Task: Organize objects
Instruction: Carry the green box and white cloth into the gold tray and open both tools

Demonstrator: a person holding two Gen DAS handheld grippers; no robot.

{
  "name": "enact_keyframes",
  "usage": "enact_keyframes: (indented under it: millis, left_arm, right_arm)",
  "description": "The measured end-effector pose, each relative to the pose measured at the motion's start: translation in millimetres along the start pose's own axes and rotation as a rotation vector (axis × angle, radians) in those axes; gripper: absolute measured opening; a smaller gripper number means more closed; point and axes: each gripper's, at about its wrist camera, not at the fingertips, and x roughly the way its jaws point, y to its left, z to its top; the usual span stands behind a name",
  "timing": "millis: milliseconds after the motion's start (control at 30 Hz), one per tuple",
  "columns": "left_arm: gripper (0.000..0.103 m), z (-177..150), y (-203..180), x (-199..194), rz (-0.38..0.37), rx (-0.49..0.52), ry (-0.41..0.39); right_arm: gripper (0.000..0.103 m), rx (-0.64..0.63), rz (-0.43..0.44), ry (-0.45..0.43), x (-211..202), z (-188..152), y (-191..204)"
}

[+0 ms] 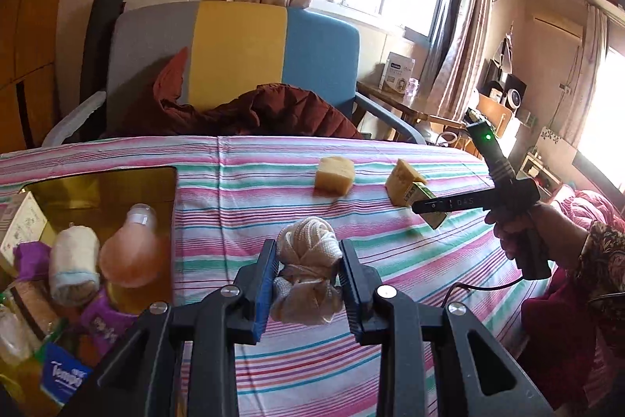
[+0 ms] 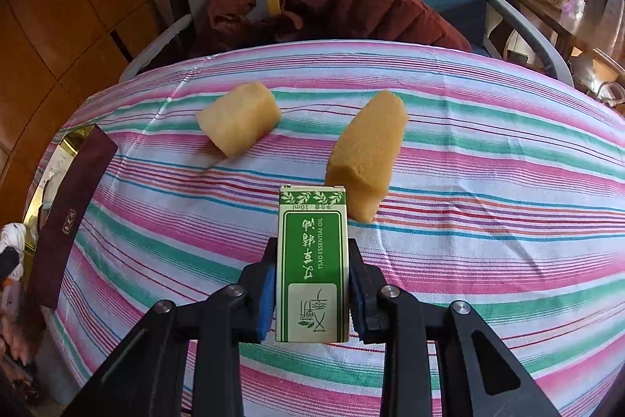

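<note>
Left claw (image 1: 306, 274) grips rope bundle (image 1: 306, 245) | right claw (image 2: 311, 294) clamps green box (image 2: 312, 268)

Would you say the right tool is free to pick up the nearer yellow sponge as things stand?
Probably not yet. The right tool is shut on the green essential-oil box, so its jaws are occupied. The nearer sponge lies unobstructed just beyond on the striped cloth.

Bedsheet (image 2: 488, 151): white with pink, green, blue and red stripes | two sponges (image 2: 238, 118) (image 2: 365, 153): yellow | small box (image 2: 312, 268): green and cream, leaf print | rope bundle (image 1: 306, 241): off-white | chair (image 1: 238, 53): grey, yellow and blue panels | jacket (image 1: 273, 112): dark red | gripper pads (image 1: 262, 284): blue.
</note>
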Motion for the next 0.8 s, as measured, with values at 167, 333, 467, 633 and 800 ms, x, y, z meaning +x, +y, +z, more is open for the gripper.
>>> enact_keyframes:
  millis: [167,333,467,633,800]
  left_arm:
    - [0.030,1.9,49.5,-33.4,0.067,-0.091,-0.019]
    - [0.030,-4.7,100.2,-61.6,0.161,-0.138,0.000]
    - [0.030,-18.8,136.1,-74.8,0.202,-0.180,0.034]
    - [0.030,-36.4,168.8,-78.2,0.231,-0.241,0.089]
    - [0.031,-51.5,186.7,-73.6,0.262,-0.282,0.135]
  right_arm:
    - [0.031,0.007,0.020,-0.056,-11.1,2.1,1.9]
    - [0.031,-0.012,0.067,-0.094,-17.1,2.4,15.0]
    - [0.031,-0.012,0.086,-0.120,-25.5,2.5,30.5]
    - [0.031,-0.023,0.163,-0.152,-39.8,0.9,66.1]
    - [0.031,-0.063,0.263,-0.174,-51.7,-2.4,119.7]
